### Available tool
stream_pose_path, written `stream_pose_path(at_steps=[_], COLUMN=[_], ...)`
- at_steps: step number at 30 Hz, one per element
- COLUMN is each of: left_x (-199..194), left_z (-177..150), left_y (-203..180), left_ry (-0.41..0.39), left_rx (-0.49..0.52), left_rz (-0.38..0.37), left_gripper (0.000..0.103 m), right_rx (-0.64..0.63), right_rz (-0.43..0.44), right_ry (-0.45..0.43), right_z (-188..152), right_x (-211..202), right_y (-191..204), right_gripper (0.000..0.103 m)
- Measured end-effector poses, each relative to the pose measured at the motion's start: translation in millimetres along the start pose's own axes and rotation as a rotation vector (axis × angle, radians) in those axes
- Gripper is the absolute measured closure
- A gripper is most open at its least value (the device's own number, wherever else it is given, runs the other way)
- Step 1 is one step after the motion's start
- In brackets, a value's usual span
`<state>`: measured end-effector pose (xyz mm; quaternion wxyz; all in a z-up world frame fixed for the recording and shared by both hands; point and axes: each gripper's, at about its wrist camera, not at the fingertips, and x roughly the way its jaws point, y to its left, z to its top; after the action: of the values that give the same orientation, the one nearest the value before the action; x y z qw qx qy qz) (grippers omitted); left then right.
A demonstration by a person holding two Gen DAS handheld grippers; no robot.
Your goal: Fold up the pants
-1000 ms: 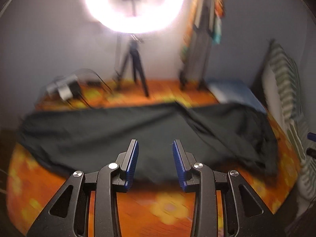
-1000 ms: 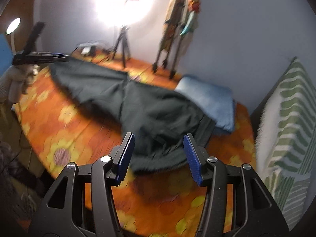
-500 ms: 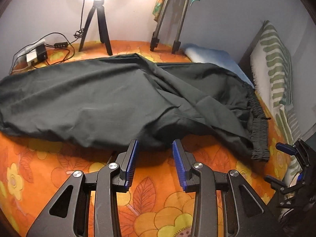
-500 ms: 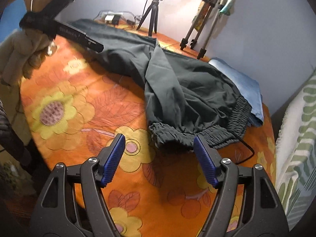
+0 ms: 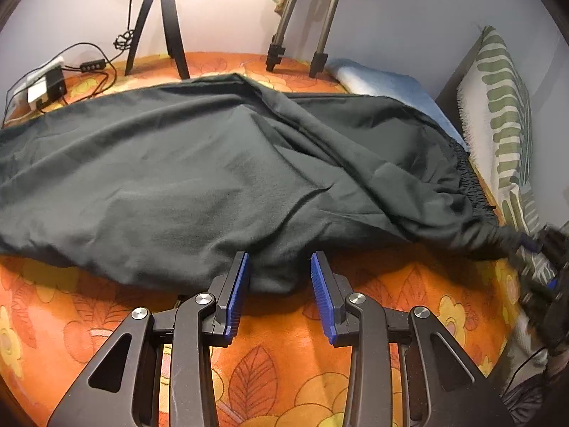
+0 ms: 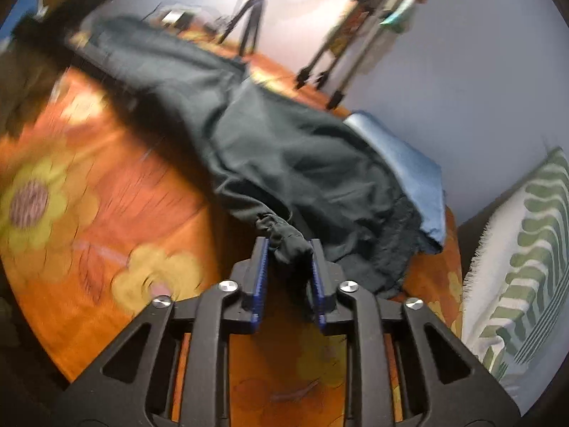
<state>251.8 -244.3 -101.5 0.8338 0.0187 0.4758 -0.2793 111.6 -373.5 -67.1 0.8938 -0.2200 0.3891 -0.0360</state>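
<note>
Dark green pants lie spread across the orange flowered bedspread, legs to the left, elastic waistband to the right. My left gripper is at the pants' near edge, open, a fold of the cloth lying between its blue pads without being pinched. In the right wrist view the pants run away to the upper left. My right gripper has its jaws closing on the near corner of the waistband, which is bunched between the pads. That right gripper shows blurred at the left view's right edge.
A folded blue cloth lies beyond the waistband, partly under it. A green-striped pillow stands at the right. Two tripods stand on the far side by the wall, with a power strip and cables at the far left.
Both grippers have come down to the bed. The left one has reached the pants' near edge. The right one opened wide, then closed around the waistband corner.
</note>
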Motion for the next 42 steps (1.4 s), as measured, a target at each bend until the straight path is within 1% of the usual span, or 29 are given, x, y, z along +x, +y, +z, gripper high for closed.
stream_pose_path(at_steps=[4, 7, 10, 14, 17, 19, 22, 24, 25, 26, 27, 28, 29, 30, 31, 34, 36, 39, 42], left_x=[6.5, 7.8, 7.5, 9.9, 12.3, 11.9, 10.5, 9.0, 8.1, 7.0, 3.7, 0.4, -5.0, -9.9, -14.6, -29.8, -36.8, -44.6, -46.6], left_z=[-1.9, -2.0, -1.5, -1.1, -0.2, 0.1, -0.1, -0.1, 0.1, 0.5, 1.2, 1.7, 2.2, 3.9, 4.2, 1.8, -0.1, -5.6, -8.1], left_y=[3.8, 6.6, 8.2, 7.7, 7.4, 7.2, 6.4, 5.9, 6.4, 7.2, 8.9, 10.1, 12.0, 14.3, 16.0, 24.8, 33.4, 42.1, 45.7], left_ry=[0.021, 0.027, 0.027, 0.032, 0.037, 0.038, 0.037, 0.035, 0.033, 0.031, 0.024, 0.018, 0.006, -0.004, -0.013, -0.037, -0.043, -0.043, -0.037], left_rx=[-0.004, -0.016, -0.028, -0.019, -0.006, -0.001, 0.005, 0.011, 0.011, 0.010, 0.006, 0.005, 0.006, 0.008, 0.010, 0.016, 0.009, 0.005, 0.001], left_rz=[0.007, 0.005, -0.002, 0.003, 0.009, 0.011, 0.012, 0.015, 0.017, 0.018, 0.018, 0.019, 0.020, 0.021, 0.022, 0.031, 0.030, 0.030, 0.027], left_gripper=[0.069, 0.069, 0.069, 0.069, 0.069, 0.069, 0.069, 0.069, 0.069, 0.069, 0.069, 0.069, 0.069, 0.069, 0.069, 0.069, 0.069, 0.069, 0.069], right_rx=[0.118, 0.194, 0.269, 0.356, 0.415, 0.446, 0.530, 0.565, 0.574, 0.582, 0.586, 0.597, 0.606, 0.615, 0.634, 0.678, 0.700, 0.694, 0.658], right_rz=[-0.033, -0.058, -0.080, -0.094, -0.121, -0.137, -0.098, -0.080, -0.079, -0.084, -0.094, -0.121, -0.137, -0.142, -0.138, -0.099, -0.049, -0.012, 0.039], right_ry=[-0.053, -0.075, -0.084, -0.046, 0.031, 0.061, 0.064, 0.054, 0.053, 0.055, 0.058, 0.060, 0.054, 0.044, 0.037, 0.034, 0.038, 0.057, 0.043], right_z=[18.9, 32.1, 49.3, 62.0, 56.7, 48.8, 41.0, 41.0, 40.6, 40.9, 41.2, 39.9, 37.8, 35.4, 31.1, 21.7, 13.1, 8.2, 13.3], right_x=[-5.4, -5.3, 4.1, 31.2, 64.7, 80.6, 100.6, 106.3, 107.9, 108.7, 107.9, 105.0, 101.0, 96.6, 88.3, 69.2, 55.0, 35.0, 17.5], right_y=[-37.2, -62.9, -95.9, -131.6, -155.8, -167.0, -188.7, -196.6, -199.0, -201.1, -201.7, -205.0, -207.9, -210.6, -214.3, -219.1, -212.7, -187.5, -157.5], right_gripper=[0.087, 0.088, 0.088, 0.088, 0.088, 0.088, 0.088, 0.087, 0.085, 0.078, 0.063, 0.055, 0.046, 0.043, 0.043, 0.043, 0.034, 0.033, 0.033])
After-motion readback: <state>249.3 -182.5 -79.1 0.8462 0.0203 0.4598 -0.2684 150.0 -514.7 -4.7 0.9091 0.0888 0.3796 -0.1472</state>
